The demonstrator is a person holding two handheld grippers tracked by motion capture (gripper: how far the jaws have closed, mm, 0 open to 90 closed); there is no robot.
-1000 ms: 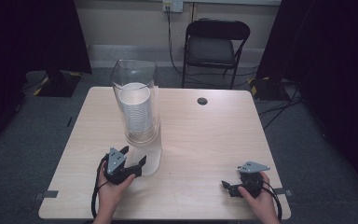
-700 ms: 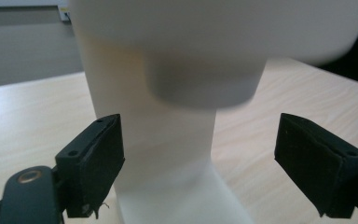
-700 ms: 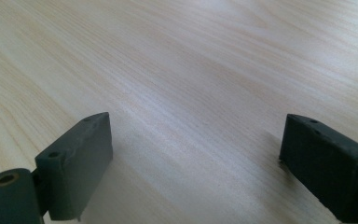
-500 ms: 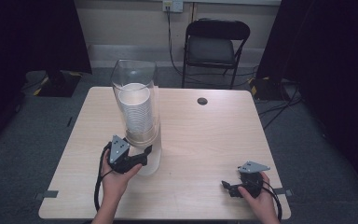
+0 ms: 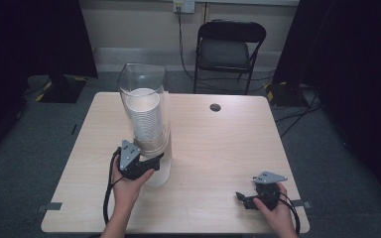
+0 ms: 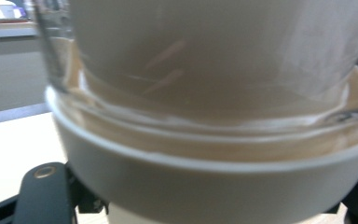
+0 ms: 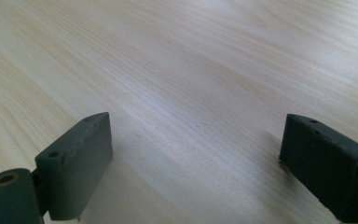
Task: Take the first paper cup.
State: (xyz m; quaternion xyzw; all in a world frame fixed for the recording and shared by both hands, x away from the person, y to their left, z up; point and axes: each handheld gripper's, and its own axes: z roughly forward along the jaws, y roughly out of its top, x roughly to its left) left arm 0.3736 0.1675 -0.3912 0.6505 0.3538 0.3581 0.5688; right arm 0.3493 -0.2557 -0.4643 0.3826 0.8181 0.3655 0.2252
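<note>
In the high view, a tall clear dispenser [image 5: 146, 124] with a stack of white cups [image 5: 146, 116] inside stands on the left half of the wooden table [image 5: 218, 144]. The left gripper [image 5: 151, 161] is at the lower part of the dispenser, and the left hand [image 5: 126, 183] holds it from below. In the left gripper view, the dispenser's white base ring [image 6: 205, 182] is very close and blurred. It sits between the two jaws, which show at the bottom corners only, so whether they press it cannot be told. The right gripper [image 5: 243, 198] rests low at the lower right of the table, held by the right hand [image 5: 278, 213]. In the right gripper view, its jaws stand wide apart over bare wood [image 7: 191, 84].
</note>
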